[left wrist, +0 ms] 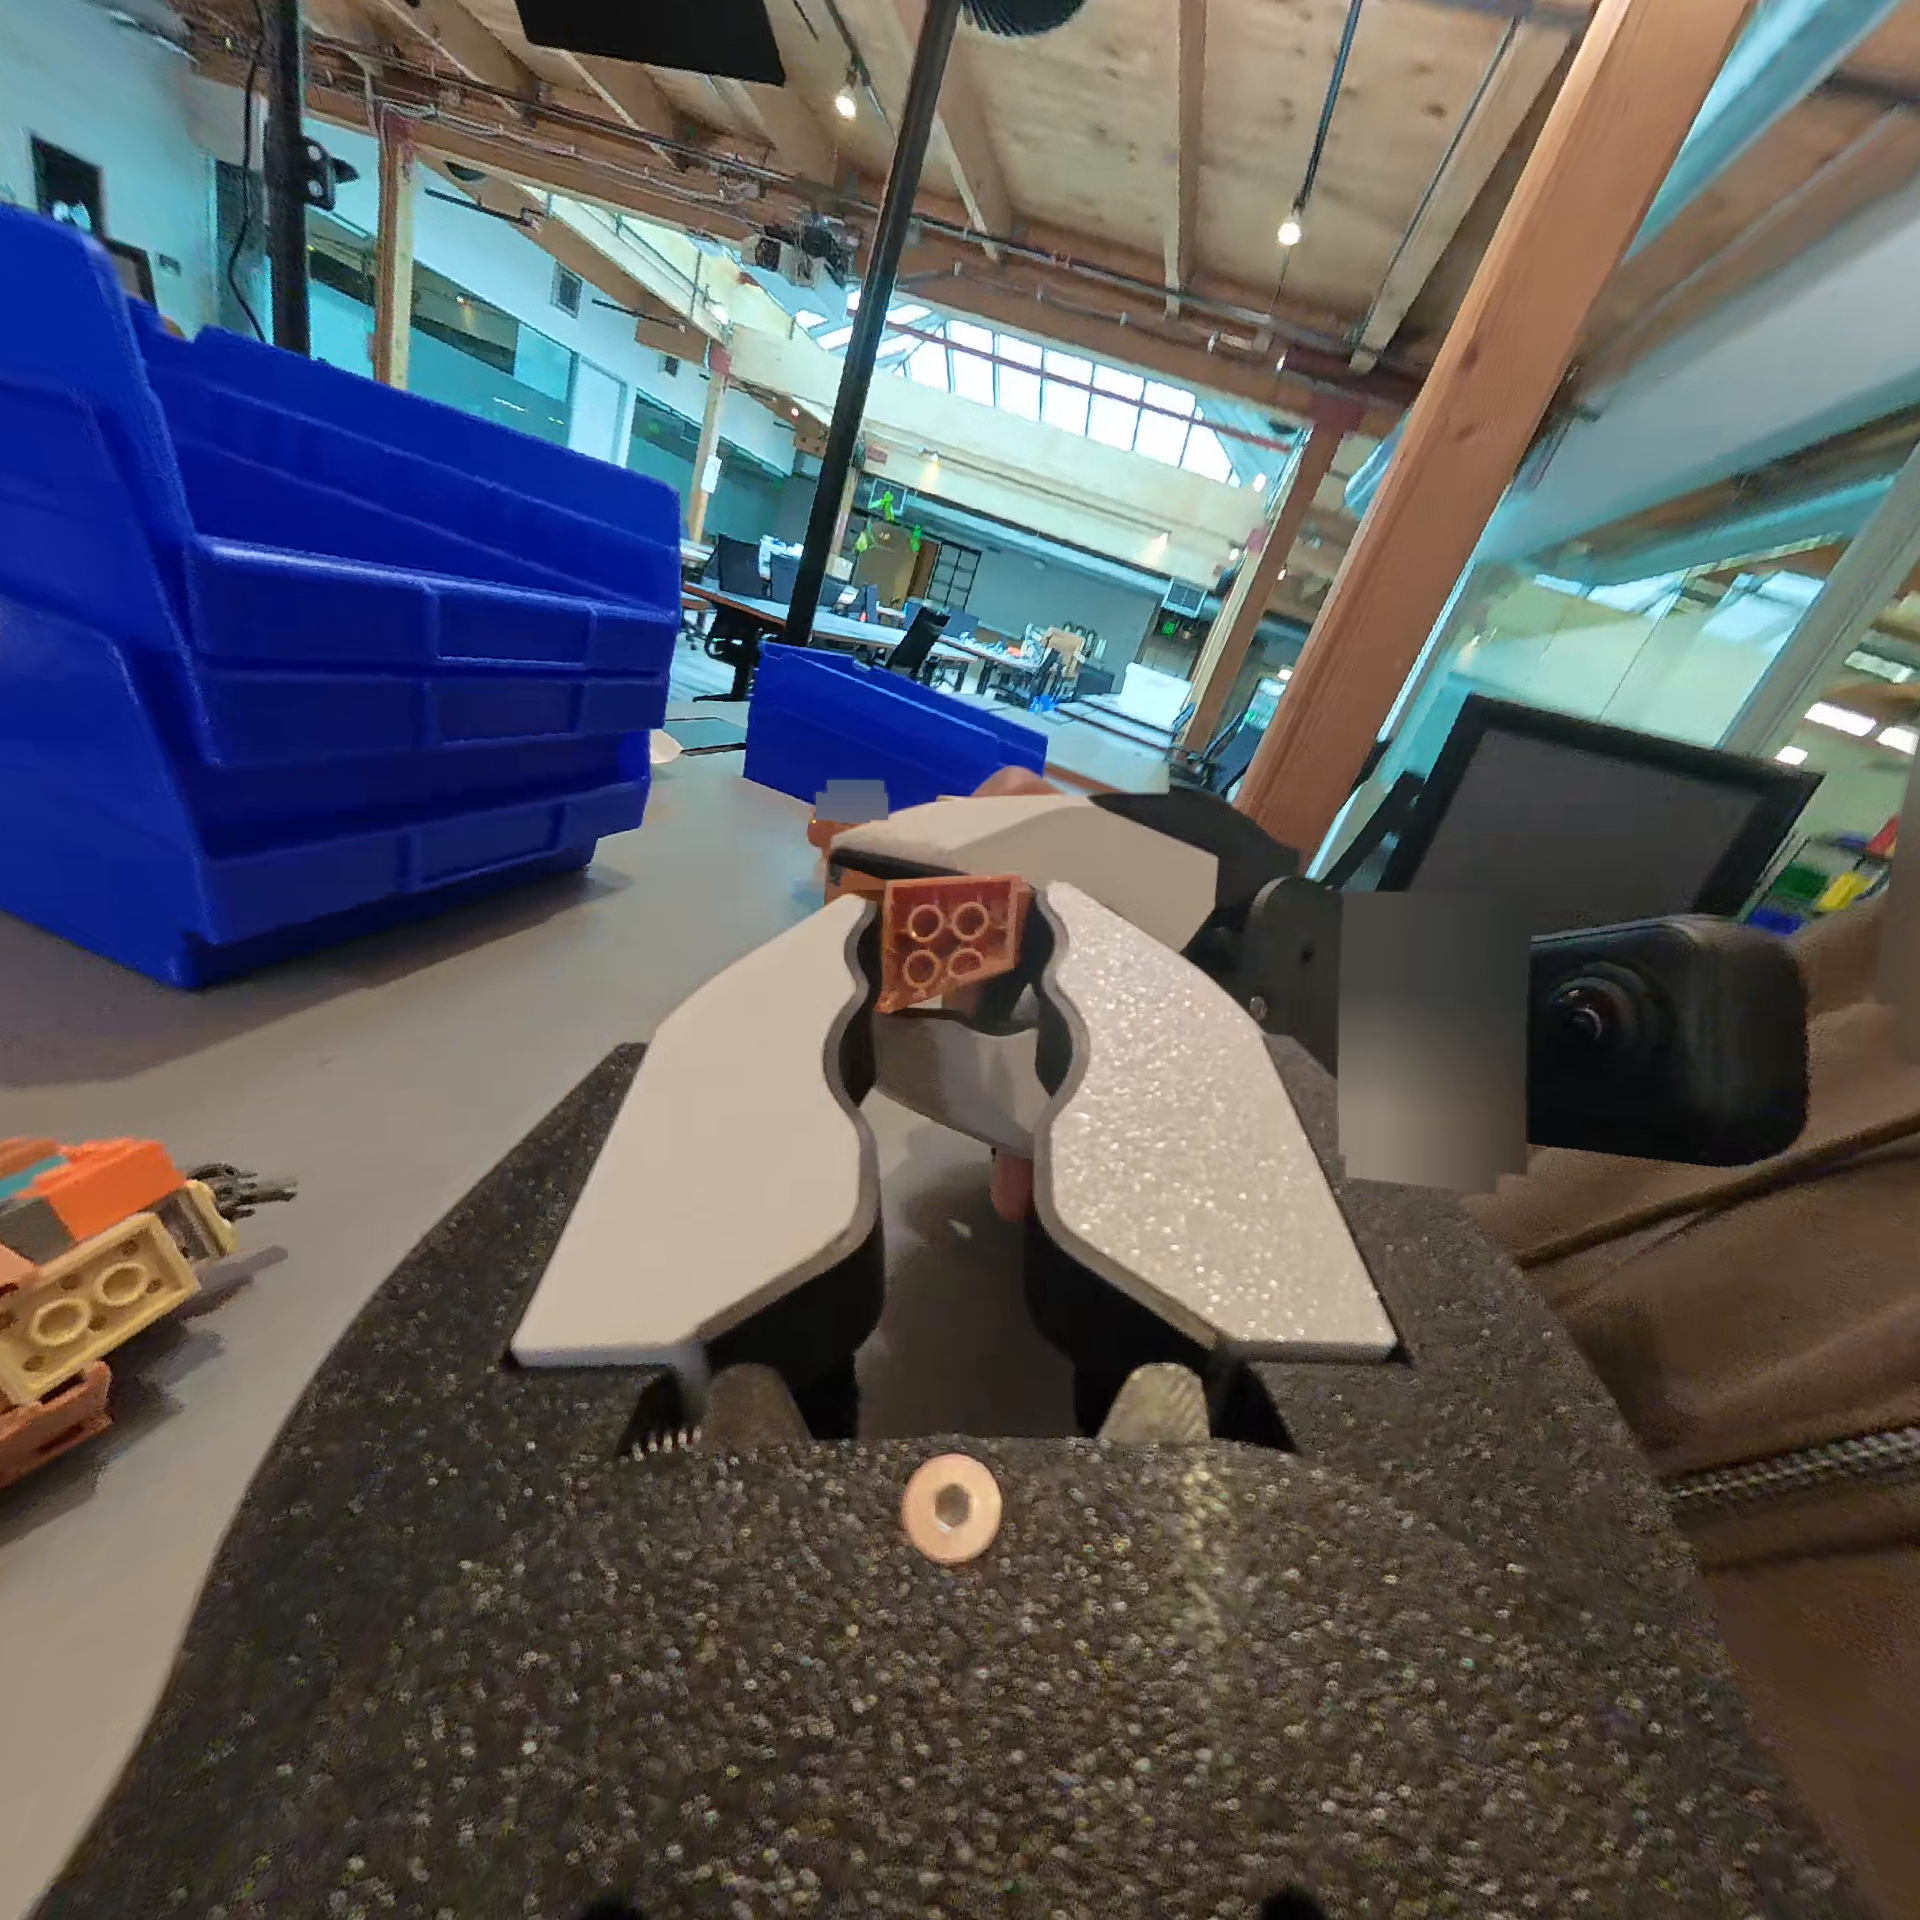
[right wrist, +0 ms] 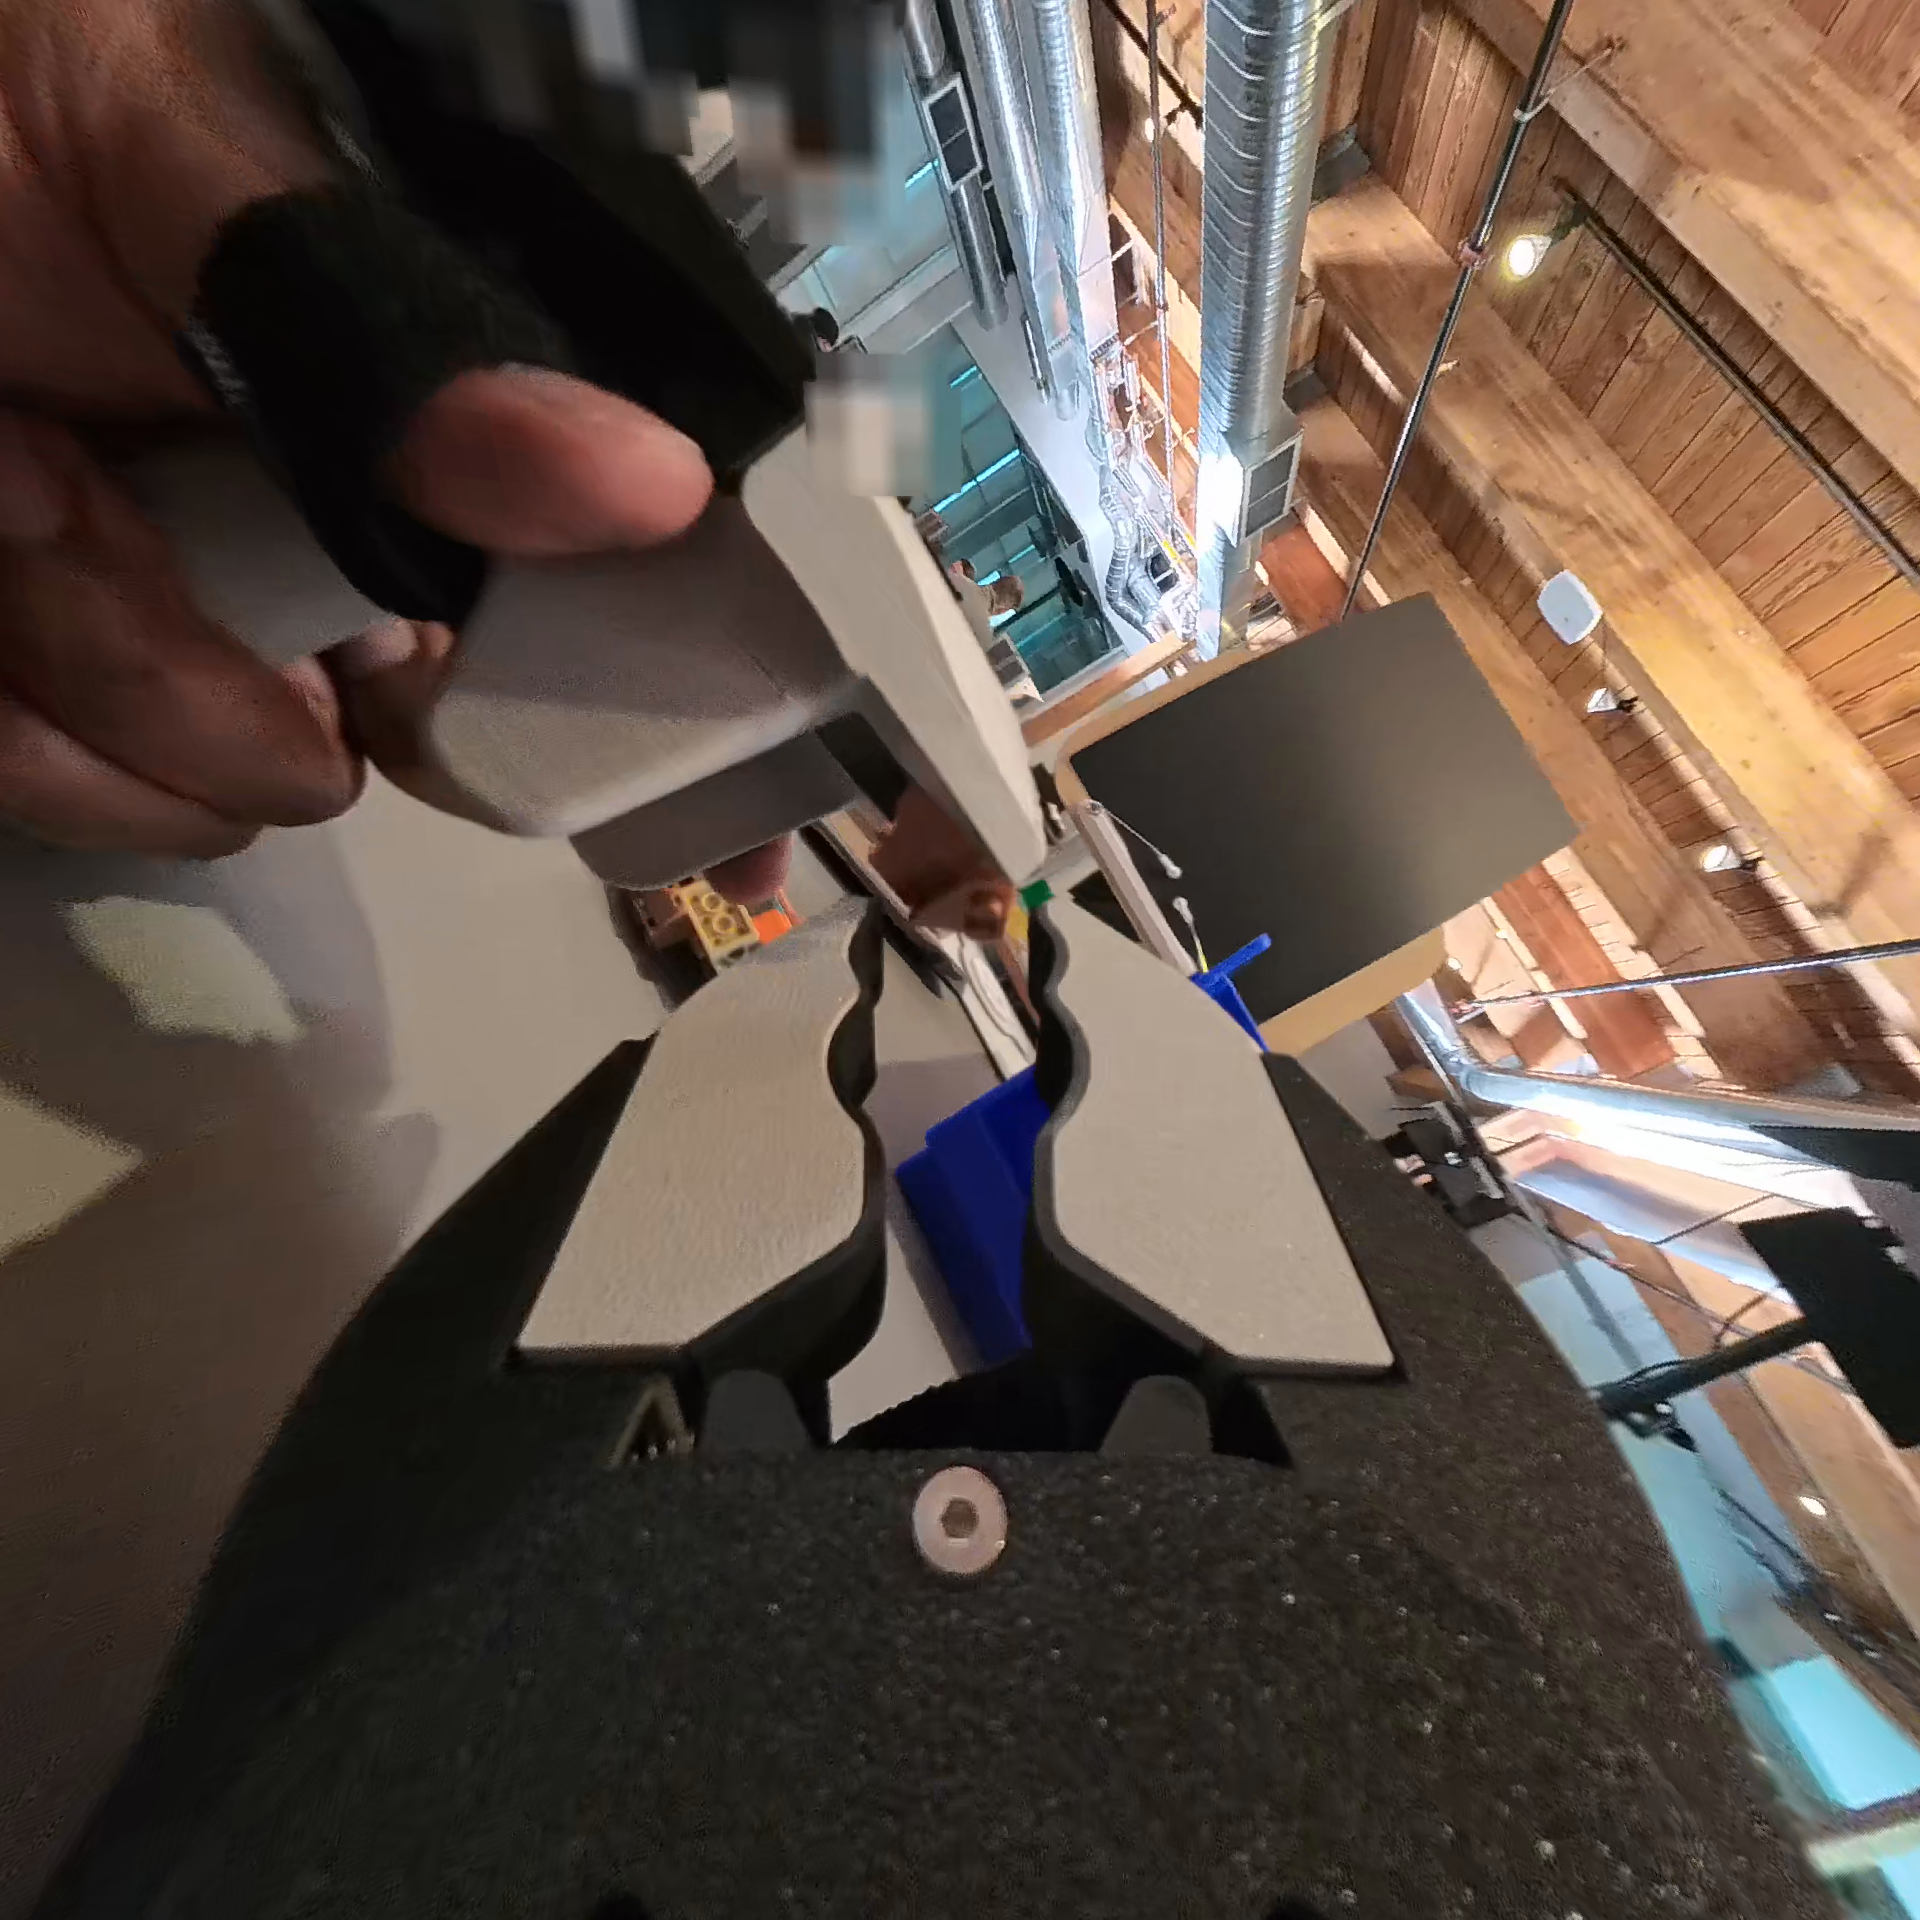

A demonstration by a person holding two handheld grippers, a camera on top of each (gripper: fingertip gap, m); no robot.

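Grey-padded, the left gripper (left wrist: 951,956) is clamped on a small brown brick (left wrist: 948,940) at its fingertips, the brick's underside with four round sockets facing the camera and tilted a little. Just behind the brick sit the pale fingers of the right gripper (left wrist: 997,831), which reaches in from the right, touching or nearly touching the same brick; whether its tips pinch it cannot be told from this side. In the right wrist view, the right gripper (right wrist: 956,935) has its fingers a narrow gap apart, with a brown piece (right wrist: 961,899) at the tips, and the picture does not show whether they grip it. A bare hand (right wrist: 260,520) with a black finger sleeve holds the left gripper's grey body close above.

Farther out on the grey worktop (left wrist: 343,1060), a cluster of tan, orange and brown bricks (left wrist: 83,1278) lies to the left. A stack of blue bins (left wrist: 312,665) stands behind it, and one more blue bin (left wrist: 883,727) sits well back. A dark monitor (left wrist: 1600,821) stands at the right.
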